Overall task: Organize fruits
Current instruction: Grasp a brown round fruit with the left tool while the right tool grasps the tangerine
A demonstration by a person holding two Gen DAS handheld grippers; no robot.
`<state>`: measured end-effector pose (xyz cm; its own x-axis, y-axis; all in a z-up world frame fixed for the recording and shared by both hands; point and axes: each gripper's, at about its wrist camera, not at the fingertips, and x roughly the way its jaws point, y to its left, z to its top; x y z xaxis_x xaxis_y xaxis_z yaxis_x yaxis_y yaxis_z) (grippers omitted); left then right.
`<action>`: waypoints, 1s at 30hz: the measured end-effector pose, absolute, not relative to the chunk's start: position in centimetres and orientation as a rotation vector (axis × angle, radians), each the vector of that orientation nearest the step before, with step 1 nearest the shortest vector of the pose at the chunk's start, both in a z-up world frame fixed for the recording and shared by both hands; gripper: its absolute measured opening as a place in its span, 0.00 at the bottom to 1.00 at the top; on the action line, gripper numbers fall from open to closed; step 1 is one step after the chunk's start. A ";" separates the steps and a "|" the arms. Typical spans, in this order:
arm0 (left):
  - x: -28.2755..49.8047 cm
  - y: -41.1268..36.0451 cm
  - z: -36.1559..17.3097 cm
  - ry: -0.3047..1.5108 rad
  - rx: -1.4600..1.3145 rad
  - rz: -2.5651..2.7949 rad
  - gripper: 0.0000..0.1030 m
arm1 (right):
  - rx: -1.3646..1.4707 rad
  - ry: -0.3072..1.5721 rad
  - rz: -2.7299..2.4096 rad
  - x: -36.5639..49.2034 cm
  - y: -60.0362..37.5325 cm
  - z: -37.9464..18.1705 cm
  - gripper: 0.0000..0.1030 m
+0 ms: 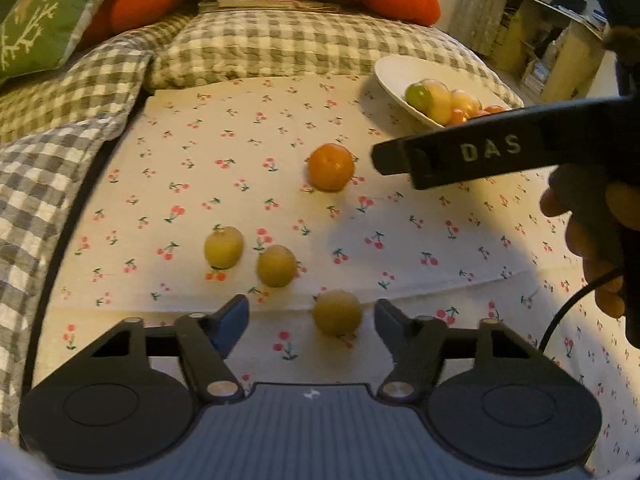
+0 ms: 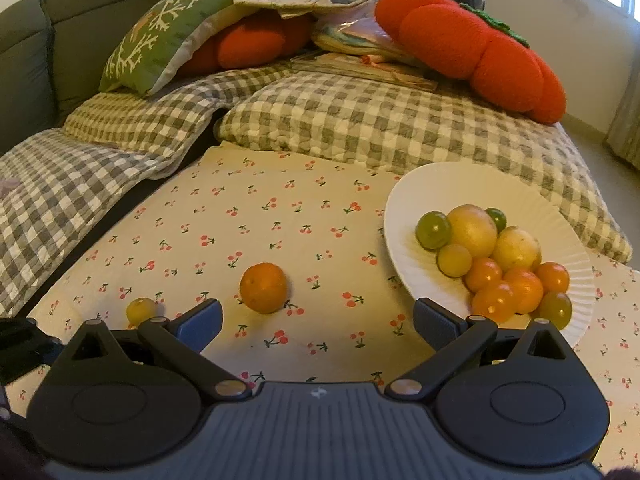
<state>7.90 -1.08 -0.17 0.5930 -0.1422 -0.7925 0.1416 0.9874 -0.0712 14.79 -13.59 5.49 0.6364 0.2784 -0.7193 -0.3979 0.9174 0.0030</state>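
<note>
1. The left gripper [image 1: 312, 314] hangs low over a cream cloth printed with small red cherries [image 1: 200, 200]; its jaws stand apart, and a small round yellow-green fruit [image 1: 337, 312] lies on the cloth between the fingertips, nearer the right one, with neither pad pressing on it.
2. Two more yellow-green fruits [image 1: 223, 247] [image 1: 276, 266] lie close together on the cloth further out to the left.
3. A round orange citrus fruit [image 1: 331, 166] sits alone beyond them, near the middle of the cloth.
4. The right gripper [image 2: 318, 320] has its jaws wide apart and holds nothing; the orange citrus lies just beyond its left finger.
5. A white ribbed plate [image 2: 408, 200] rests at the cloth's right side, heaped with green, yellow and orange fruits [image 2: 496, 264].
6. Grey-checked quilted cushions [image 2: 360, 120] and a red tomato-shaped plush pillow [image 2: 480, 48] lie behind.
</note>
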 end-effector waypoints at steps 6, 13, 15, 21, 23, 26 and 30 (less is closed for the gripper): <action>8.0 -1.2 -0.8 0.943 -0.021 -0.229 0.23 | -0.128 0.813 0.401 15.3 -13.1 3.9 0.93; 8.1 -1.2 -0.6 0.939 -0.036 -0.239 0.23 | -0.138 0.801 0.435 15.9 -11.4 2.0 0.85; 8.2 -1.2 -0.6 0.942 -0.040 -0.240 0.23 | -0.142 0.789 0.437 16.0 -10.9 1.7 0.84; 8.5 -0.8 -1.0 0.957 -0.074 -0.231 0.23 | -0.127 0.762 0.434 16.3 -10.4 1.2 0.88; 8.7 -0.7 -1.0 0.956 -0.089 -0.230 0.23 | -0.121 0.753 0.443 16.4 -10.2 1.1 0.87; 8.9 -0.5 -1.2 0.957 -0.120 -0.231 0.23 | -0.103 0.757 0.444 16.7 -10.2 0.9 0.72; 8.8 -0.5 -1.3 0.953 -0.118 -0.231 0.22 | -0.139 0.749 0.471 16.5 -9.9 1.0 0.32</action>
